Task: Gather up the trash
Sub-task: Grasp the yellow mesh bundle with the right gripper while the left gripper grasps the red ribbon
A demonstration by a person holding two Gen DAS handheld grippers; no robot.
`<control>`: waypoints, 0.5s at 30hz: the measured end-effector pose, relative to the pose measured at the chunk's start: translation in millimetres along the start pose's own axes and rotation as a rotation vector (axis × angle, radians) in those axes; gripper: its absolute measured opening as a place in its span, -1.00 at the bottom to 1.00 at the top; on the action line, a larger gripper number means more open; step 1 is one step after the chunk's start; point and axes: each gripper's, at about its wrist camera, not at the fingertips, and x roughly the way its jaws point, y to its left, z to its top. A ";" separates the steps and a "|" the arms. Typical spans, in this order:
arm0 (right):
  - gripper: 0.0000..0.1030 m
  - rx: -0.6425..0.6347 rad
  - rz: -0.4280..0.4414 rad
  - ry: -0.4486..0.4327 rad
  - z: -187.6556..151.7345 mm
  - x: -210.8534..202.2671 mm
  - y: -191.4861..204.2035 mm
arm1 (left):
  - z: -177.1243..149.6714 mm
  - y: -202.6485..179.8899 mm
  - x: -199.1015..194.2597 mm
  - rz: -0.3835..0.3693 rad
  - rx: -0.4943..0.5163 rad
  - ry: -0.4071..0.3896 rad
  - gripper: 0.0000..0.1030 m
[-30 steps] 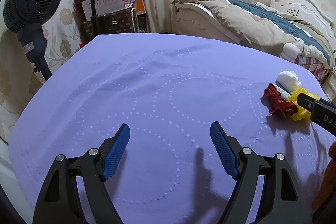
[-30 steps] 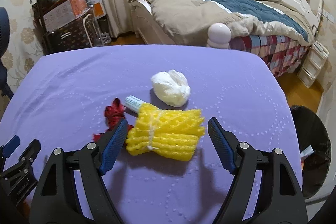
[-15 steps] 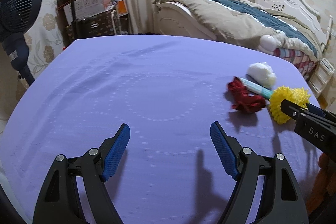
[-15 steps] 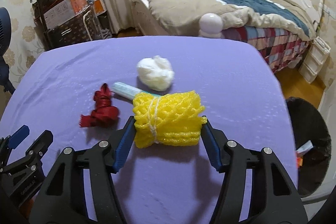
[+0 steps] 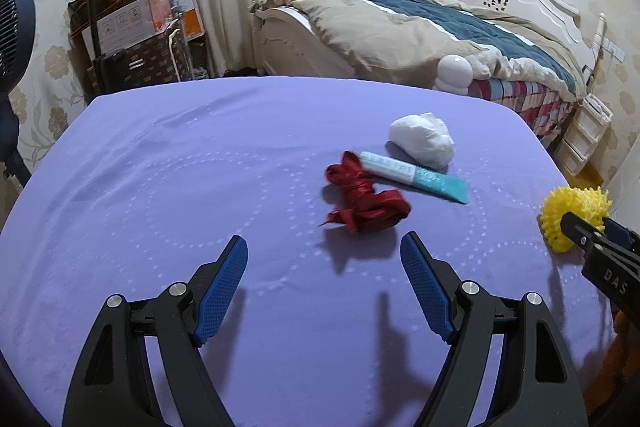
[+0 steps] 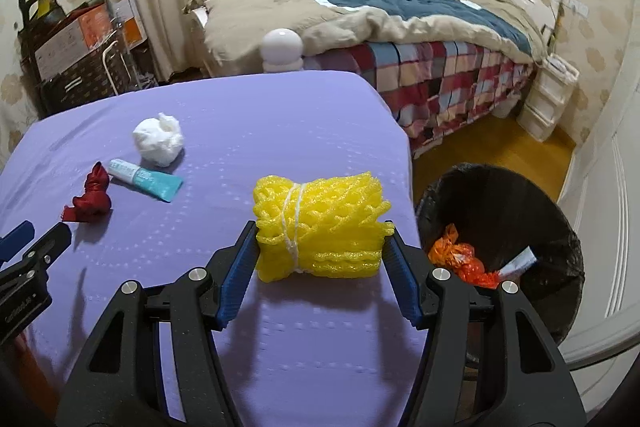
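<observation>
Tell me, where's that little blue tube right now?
The tube lies on the purple table, between the red ribbon and the white wad, touching or nearly touching the ribbon. Neither gripper holds it.

I see a yellow foam net bundle [image 6: 320, 227], rolled up and tied round with a white string. It is squeezed between my right gripper's [image 6: 320, 251] blue pads, above the purple table [image 6: 260, 131], near the edge by the black trash bin [image 6: 556, 227]. Inside the bin lie an orange wrapper [image 6: 460, 259] and a small white scrap. Farther from the bin, on the table, sits a white crumpled ball [image 5: 424, 141]. Just beside the ball lies a flat teal and white tube [image 5: 416, 177]. A red ribbon [image 5: 364, 199], all bunched up, touches the tube's white end, farthest from the bin.
</observation>
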 end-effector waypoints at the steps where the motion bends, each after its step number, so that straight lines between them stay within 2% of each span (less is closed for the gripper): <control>1: 0.15 0.003 0.005 0.001 -0.6 0.5 -2.6 | 1.1 -2.0 1.2 0.000 0.001 0.000 0.48; 12: 0.15 0.015 0.040 0.004 -2.8 3.7 -8.9 | 17.1 -20.2 27.5 0.038 0.035 0.026 0.47; 15: 0.15 0.019 0.049 0.007 -2.7 4.7 -10.7 | 16.8 -21.5 32.7 0.031 0.044 0.051 0.17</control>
